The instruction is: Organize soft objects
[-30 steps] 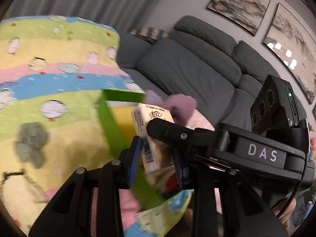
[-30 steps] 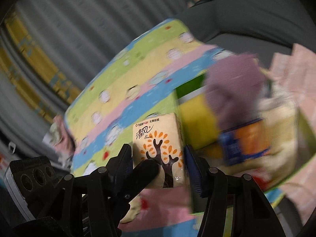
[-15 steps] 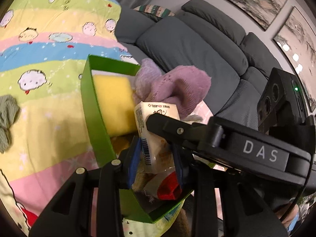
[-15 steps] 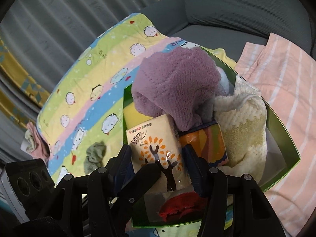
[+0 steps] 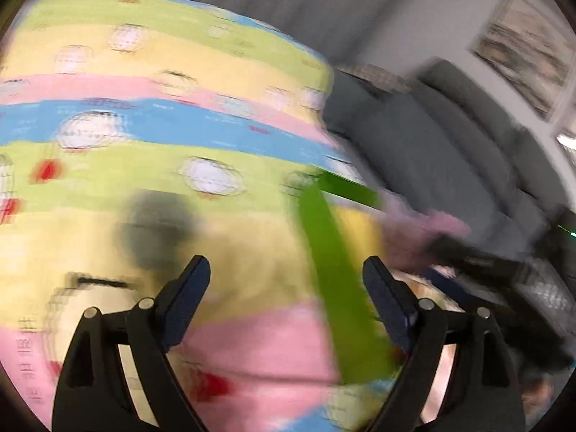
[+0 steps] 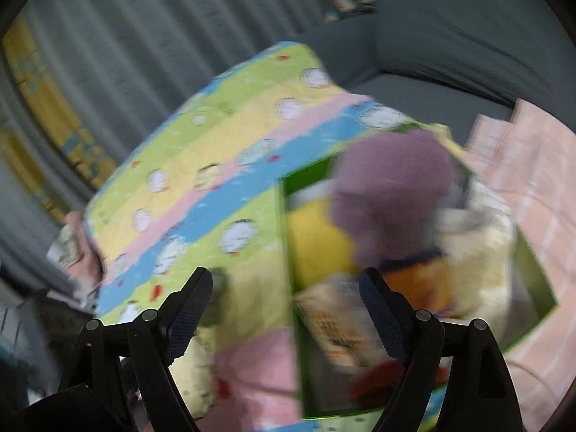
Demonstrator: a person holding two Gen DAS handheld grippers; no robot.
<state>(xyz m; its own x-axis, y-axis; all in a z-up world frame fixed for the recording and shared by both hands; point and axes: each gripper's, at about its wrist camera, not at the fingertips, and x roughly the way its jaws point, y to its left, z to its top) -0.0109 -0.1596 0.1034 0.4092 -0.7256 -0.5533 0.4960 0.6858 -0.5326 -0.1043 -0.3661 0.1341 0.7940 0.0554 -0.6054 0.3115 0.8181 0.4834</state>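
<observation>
Both views are blurred. The green box (image 6: 288,216) stands on the striped cartoon blanket (image 6: 216,144), packed with a purple cloth (image 6: 392,194), a yellow sponge (image 6: 316,244), an orange pack (image 6: 414,284) and a cream towel (image 6: 478,252). The tissue pack (image 6: 334,327) lies inside the box near its front wall, free of any pads. My right gripper (image 6: 286,284) hovers over that wall with its jaws opening wide. My left gripper (image 5: 286,273) is also opening, empty, straddling the box's green wall (image 5: 331,270) from the blanket (image 5: 144,126) side. A grey-green cloth (image 5: 154,226) lies loose on the blanket.
A grey sofa (image 5: 450,136) runs behind the box, with framed pictures (image 5: 522,50) on the wall above. A pink striped cloth (image 6: 532,180) lies right of the box. Grey curtains (image 6: 144,54) hang behind the blanket. The same grey-green cloth (image 6: 219,288) shows by my right gripper's left finger.
Both grippers let go of the tissue pack, which now lies in the green box. Both sets of jaws have spread wide. The left gripper swung left toward the blanket.
</observation>
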